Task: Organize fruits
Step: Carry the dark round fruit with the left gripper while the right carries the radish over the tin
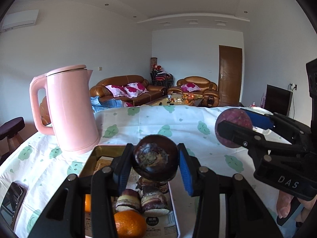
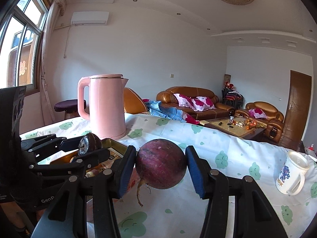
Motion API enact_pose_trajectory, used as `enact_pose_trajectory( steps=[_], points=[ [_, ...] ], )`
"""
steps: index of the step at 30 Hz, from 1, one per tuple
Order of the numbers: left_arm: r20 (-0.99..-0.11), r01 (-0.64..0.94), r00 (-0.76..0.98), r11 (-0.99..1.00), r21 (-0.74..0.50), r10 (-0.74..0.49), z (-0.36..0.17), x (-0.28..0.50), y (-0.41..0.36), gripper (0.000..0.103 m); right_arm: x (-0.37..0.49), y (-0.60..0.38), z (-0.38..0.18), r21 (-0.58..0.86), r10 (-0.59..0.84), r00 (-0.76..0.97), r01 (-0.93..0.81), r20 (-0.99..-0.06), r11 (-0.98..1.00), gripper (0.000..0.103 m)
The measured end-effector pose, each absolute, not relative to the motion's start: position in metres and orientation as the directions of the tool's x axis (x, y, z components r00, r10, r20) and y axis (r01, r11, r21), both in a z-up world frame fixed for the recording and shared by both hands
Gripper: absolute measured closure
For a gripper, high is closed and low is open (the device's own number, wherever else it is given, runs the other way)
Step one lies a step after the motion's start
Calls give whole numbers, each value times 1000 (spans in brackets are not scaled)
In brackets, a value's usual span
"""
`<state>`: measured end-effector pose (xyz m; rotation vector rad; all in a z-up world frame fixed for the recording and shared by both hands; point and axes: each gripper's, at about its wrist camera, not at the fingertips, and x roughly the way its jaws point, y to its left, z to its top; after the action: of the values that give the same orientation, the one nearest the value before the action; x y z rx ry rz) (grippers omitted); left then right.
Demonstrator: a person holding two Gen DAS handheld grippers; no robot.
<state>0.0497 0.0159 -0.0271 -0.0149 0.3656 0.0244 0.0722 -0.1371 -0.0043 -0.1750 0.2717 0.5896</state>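
Note:
My left gripper (image 1: 155,165) is shut on a dark brown water chestnut (image 1: 155,157) and holds it above a metal tray (image 1: 93,158). The tray holds an orange (image 1: 129,225) and several cut sugarcane pieces (image 1: 152,200). My right gripper (image 2: 161,167) is shut on a round purple-red radish (image 2: 161,167) with a thin root, held above the tablecloth. In the left wrist view the right gripper (image 1: 235,129) and its radish (image 1: 233,123) are at the right. In the right wrist view the left gripper (image 2: 89,146) and its chestnut (image 2: 90,143) are at the left.
A pink kettle (image 1: 69,109) stands behind the tray on the green-patterned tablecloth (image 1: 158,123). A white mug (image 2: 291,173) stands at the right of the table. A phone (image 1: 10,202) lies at the left edge. Sofas and a coffee table are beyond.

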Motion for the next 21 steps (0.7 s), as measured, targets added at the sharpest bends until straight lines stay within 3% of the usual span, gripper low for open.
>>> enact_pose_trajectory(
  steps=[21],
  points=[
    [-402,-131,909,991,-25,110,-36,41,72,57,81,-71,-13,-80,591,723,-654,-358,752,49]
  ],
)
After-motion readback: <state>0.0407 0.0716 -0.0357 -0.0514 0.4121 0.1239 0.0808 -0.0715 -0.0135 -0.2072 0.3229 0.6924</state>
